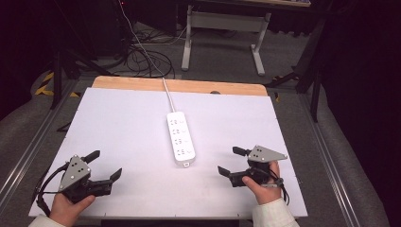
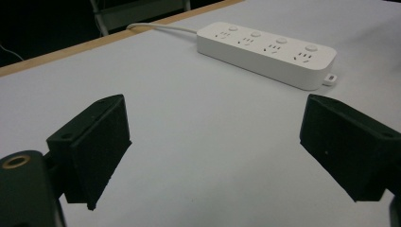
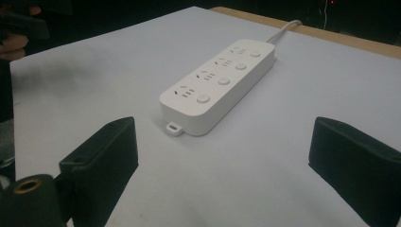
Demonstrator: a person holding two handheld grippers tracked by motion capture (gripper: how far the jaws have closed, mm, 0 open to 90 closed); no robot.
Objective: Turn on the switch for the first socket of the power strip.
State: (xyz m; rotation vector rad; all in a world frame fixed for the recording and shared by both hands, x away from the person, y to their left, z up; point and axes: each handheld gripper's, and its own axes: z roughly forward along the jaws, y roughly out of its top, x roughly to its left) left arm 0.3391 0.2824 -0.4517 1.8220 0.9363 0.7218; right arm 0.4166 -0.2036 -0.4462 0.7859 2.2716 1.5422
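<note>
power strip between wide-open, empty tools.

Black grippers, left and right, topped by grey screw-dotted triangular plates, trailing black cables; pale sleeves at lower frame.

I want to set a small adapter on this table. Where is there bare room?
Bare white sheet lies on both sides of the power strip: a wide patch toward the table's left edge, another toward its right edge. The near strip between the left hand-held gripper and right hand-held gripper is free too. Only the middle is taken, where the strip and its cord run back.
</note>
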